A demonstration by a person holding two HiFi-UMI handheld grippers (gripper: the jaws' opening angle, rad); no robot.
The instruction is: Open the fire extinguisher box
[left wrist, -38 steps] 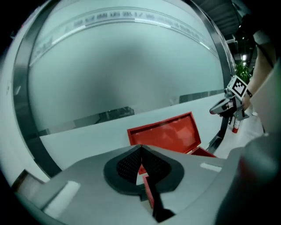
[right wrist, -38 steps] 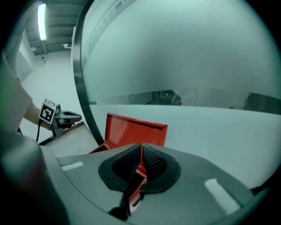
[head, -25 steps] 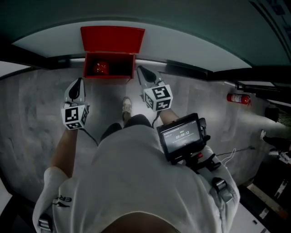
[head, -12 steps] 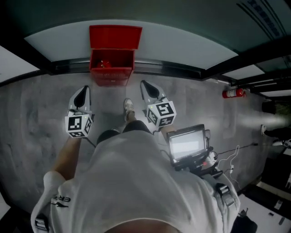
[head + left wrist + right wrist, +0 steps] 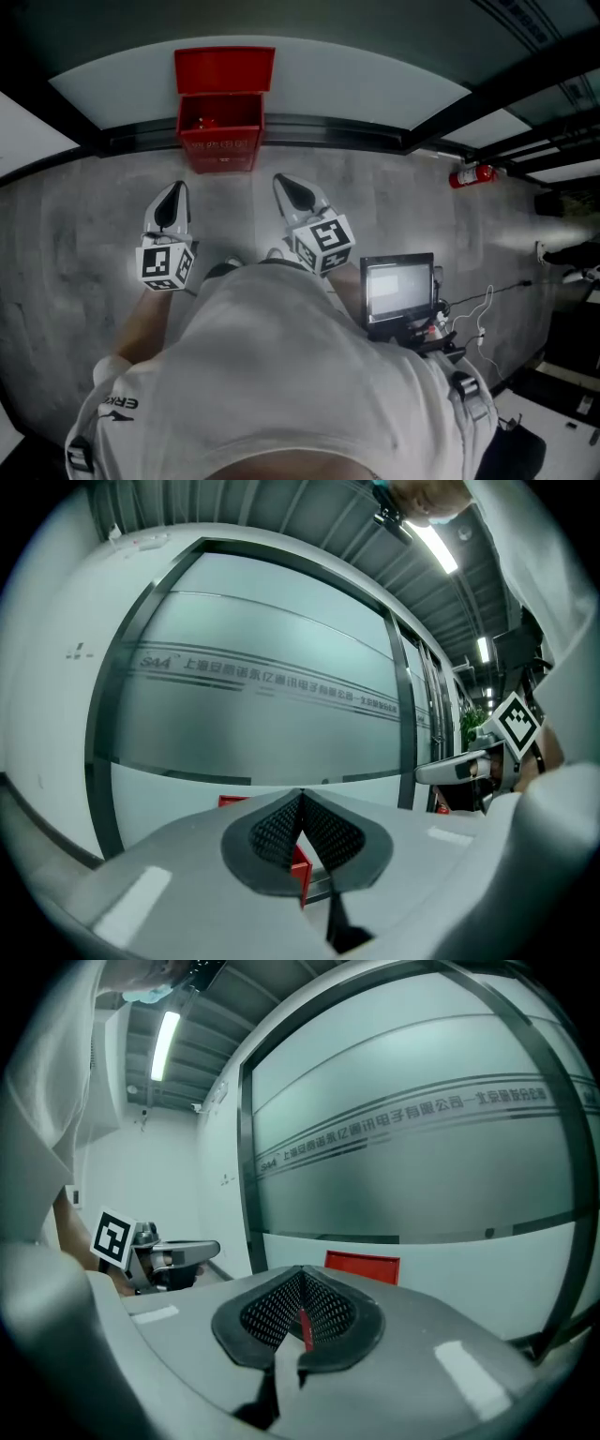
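Item: fire extinguisher box (image 5: 221,131), red, on the floor (image 5: 84,225) against the glazed wall, lid (image 5: 225,69) raised upright behind the open compartment. Left gripper (image 5: 171,199): jaws clenched, nothing between them. Right gripper (image 5: 293,192): jaws clenched, nothing between them. Both are well apart from the box and aimed towards it. Judgement: opening looks done; best to let the lid lean on the wall undisturbed and check it holds.

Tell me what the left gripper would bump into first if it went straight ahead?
Probably the red box, near its left side; red shows behind the shut jaws of the left gripper. It might hit the wall beside it.
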